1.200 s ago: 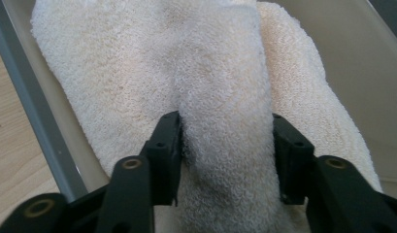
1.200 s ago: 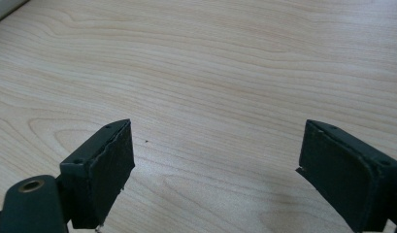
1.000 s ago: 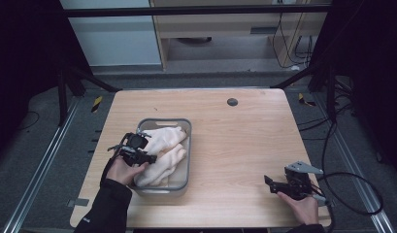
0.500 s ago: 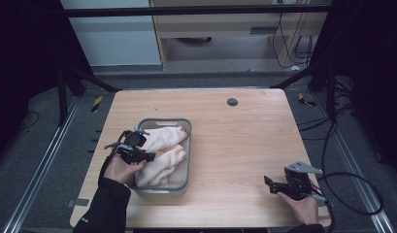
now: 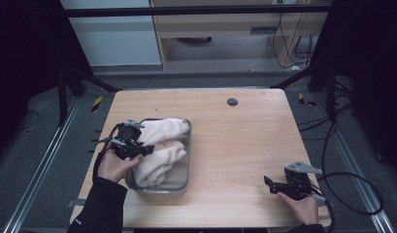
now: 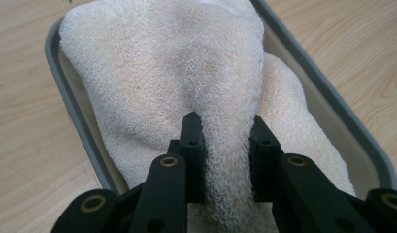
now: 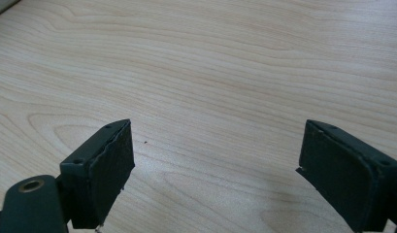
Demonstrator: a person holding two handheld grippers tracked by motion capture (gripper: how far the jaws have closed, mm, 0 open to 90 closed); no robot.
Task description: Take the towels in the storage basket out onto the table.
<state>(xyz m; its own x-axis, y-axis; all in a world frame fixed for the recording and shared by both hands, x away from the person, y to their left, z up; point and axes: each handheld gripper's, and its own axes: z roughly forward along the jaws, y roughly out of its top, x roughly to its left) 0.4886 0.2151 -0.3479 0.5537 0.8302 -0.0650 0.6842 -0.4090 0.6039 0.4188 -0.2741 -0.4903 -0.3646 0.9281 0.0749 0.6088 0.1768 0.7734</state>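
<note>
The left gripper point(image 6: 226, 145) pinches a fold of towel point(image 6: 176, 73), probably to lift it from the tray point(image 6: 72, 111); the right gripper point(image 7: 215, 170) idles, jaws wide.

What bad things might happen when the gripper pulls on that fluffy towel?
1. The left gripper pinches only a narrow fold of the towel, so the fold might slip out when lifted.
2. The towel fills the grey tray; pulling it could drag or tip the tray, since the right gripper sits open and far away, not steadying it.
3. The tray lies near the table edge and might slide off.
</note>
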